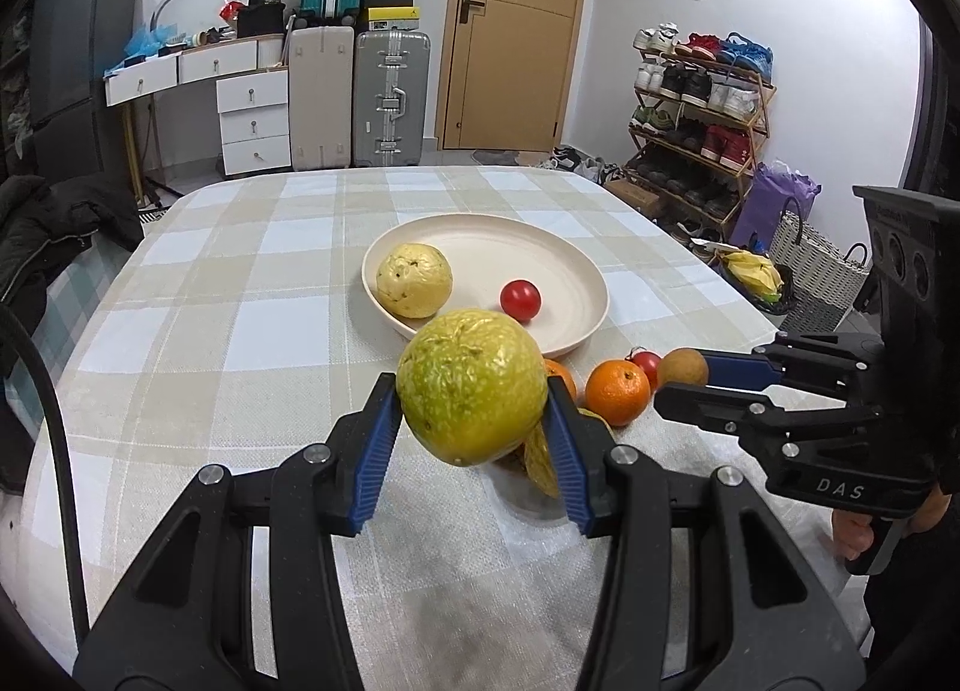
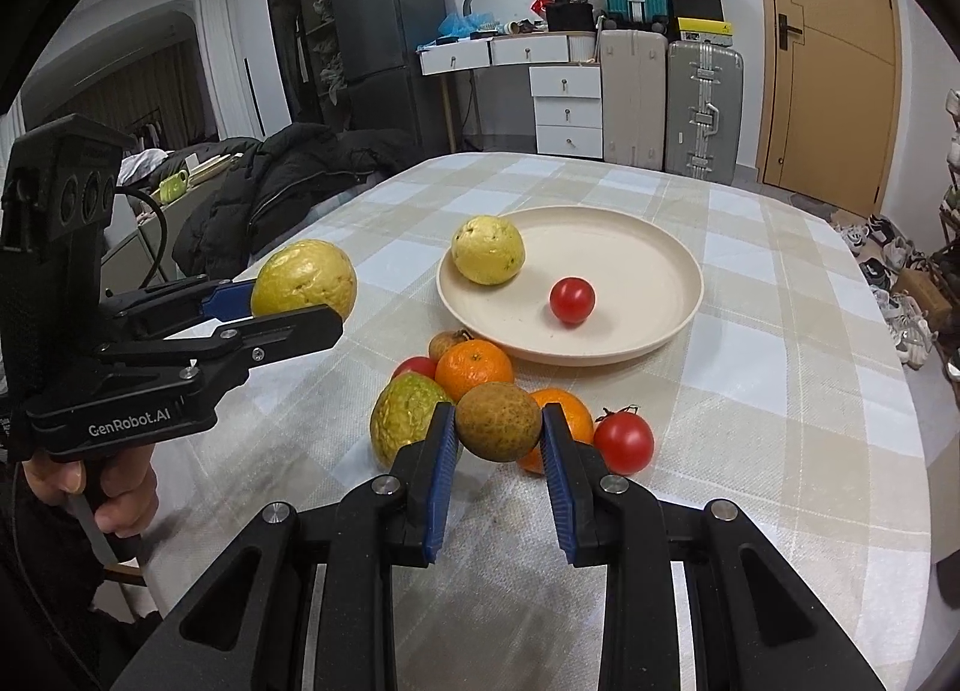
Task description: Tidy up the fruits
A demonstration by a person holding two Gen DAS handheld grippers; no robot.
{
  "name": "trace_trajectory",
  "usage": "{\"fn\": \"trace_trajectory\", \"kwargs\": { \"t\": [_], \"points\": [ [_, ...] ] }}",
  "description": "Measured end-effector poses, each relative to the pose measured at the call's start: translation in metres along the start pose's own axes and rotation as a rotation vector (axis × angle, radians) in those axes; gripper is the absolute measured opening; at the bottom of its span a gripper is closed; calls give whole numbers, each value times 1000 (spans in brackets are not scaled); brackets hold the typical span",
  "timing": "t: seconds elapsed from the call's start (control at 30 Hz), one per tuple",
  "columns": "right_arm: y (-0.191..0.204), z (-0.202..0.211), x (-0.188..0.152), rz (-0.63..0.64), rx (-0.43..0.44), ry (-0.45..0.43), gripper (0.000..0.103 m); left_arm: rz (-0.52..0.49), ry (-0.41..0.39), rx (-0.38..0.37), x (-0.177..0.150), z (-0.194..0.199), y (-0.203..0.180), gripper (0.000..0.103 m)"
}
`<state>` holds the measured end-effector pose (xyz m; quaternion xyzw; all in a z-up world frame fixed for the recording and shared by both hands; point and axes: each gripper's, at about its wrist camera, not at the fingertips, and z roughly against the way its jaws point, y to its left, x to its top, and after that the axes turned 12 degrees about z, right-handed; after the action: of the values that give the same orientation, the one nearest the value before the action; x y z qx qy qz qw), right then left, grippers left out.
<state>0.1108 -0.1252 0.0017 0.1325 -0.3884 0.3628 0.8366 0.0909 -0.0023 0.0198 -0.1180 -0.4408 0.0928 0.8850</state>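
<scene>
left wrist view: left gripper (image 1: 474,421) pinched a green-yellow fruit (image 1: 471,385) in its fingers, above the worktop (image 1: 210,343); plate (image 1: 576,265) held two fruits.
right wrist view: right gripper (image 2: 498,445) pinched a brown fruit (image 2: 498,421); five fruits waited beside plate (image 2: 660,331).

We hold our left gripper (image 1: 474,409) tilted down over the table, its blue pads (image 1: 377,439) pressed on either side of a yellow-green fruit (image 1: 471,388) lifted clear of the cloth. Our right gripper (image 2: 498,439) also points downward, its jaws closed on a small brownish round fruit (image 2: 498,430). Our left hand (image 2: 114,487) wraps the pistol grip under its gripper, and fingers of our right hand (image 1: 858,529) show at the right grip.
</scene>
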Motion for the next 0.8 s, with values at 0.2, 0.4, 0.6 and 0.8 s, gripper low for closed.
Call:
{"fn": "trace_trajectory", "kwargs": {
  "t": [0.2,0.4,0.6,0.8],
  "points": [
    [-5,8,4,-17,-26,-39,29,10,-5,-8,7,-6,2,45],
    [-15,15,10,-48,-51,-84,29,23,-21,1,20,-11,5,45],
    [-26,14,15,-68,-54,-92,29,31,-33,16,32,-17,7,45],
    [-34,9,19,-84,-50,-89,29,28,-35,39,41,-28,12,45]
  ]
}}
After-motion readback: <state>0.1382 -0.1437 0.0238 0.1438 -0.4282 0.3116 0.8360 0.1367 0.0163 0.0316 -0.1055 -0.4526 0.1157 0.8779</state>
